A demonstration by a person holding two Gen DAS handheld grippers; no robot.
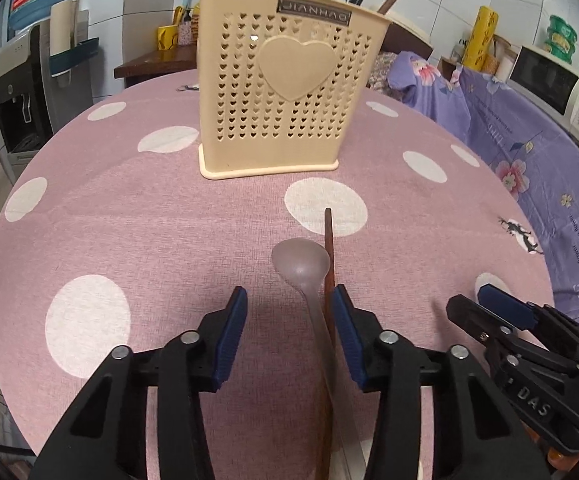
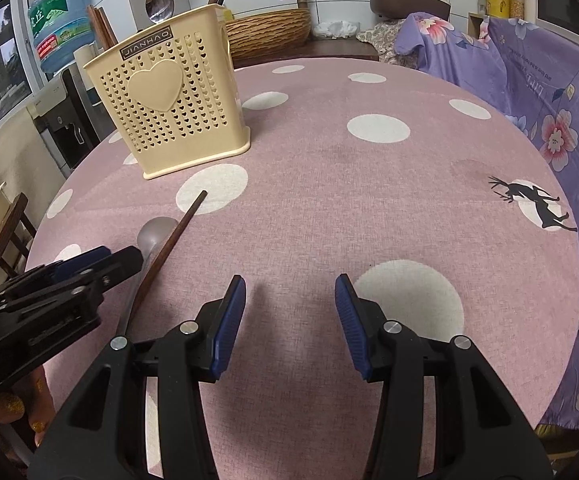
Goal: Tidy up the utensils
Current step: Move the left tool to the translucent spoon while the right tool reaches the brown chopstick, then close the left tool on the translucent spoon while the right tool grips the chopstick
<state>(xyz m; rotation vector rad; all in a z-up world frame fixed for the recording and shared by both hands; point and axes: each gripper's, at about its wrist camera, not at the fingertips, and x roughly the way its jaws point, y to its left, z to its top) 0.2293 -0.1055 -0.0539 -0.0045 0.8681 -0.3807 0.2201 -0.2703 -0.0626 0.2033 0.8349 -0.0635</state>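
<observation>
A cream utensil holder (image 1: 273, 96) with a heart on its front stands upright on the pink dotted table (image 1: 169, 220); it shows at upper left in the right wrist view (image 2: 173, 108) and holds chopsticks and a metal spoon. A translucent plastic spoon (image 1: 301, 264) and a brown chopstick (image 1: 328, 248) lie side by side on the table. My left gripper (image 1: 289, 308) is open, low over them, both lying between its fingers near the right pad. The spoon (image 2: 155, 232) and chopstick (image 2: 177, 232) also show in the right wrist view. My right gripper (image 2: 289, 300) is open and empty over bare cloth.
A purple floral cloth (image 2: 529, 92) covers furniture to the right, with a microwave (image 1: 549, 80) on it. A water dispenser (image 1: 13, 92) stands at the left. A wicker basin (image 2: 269, 32) and a tap sit behind the table.
</observation>
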